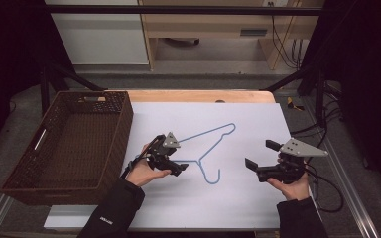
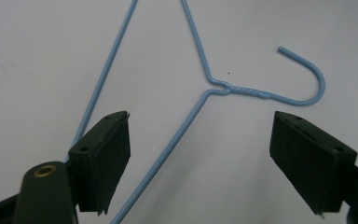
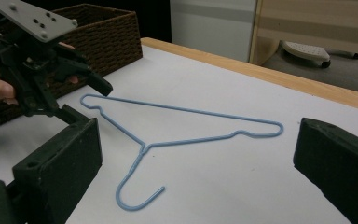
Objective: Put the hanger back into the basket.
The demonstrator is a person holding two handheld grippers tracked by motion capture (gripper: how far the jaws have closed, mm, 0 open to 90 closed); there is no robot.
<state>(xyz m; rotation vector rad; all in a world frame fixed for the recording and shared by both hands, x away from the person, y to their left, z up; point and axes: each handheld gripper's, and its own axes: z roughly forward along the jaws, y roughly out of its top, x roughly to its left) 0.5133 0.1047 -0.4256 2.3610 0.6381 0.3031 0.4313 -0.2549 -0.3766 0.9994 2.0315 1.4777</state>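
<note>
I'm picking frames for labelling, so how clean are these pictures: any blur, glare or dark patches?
High view: evenly lit white table, dark surround, no glare. Left gripper view: blue hanger sharp, near pads soft. Right gripper view: hanger fairly sharp, left gripper and background slightly soft.

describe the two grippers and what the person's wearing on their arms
Both grippers, left and right, are black with two blocky black jaws. Each carries a grey three-cornered plate with small holes, and black cables trail off. The person wears dark sleeves; the left one has small white lettering near the cuff.
</note>
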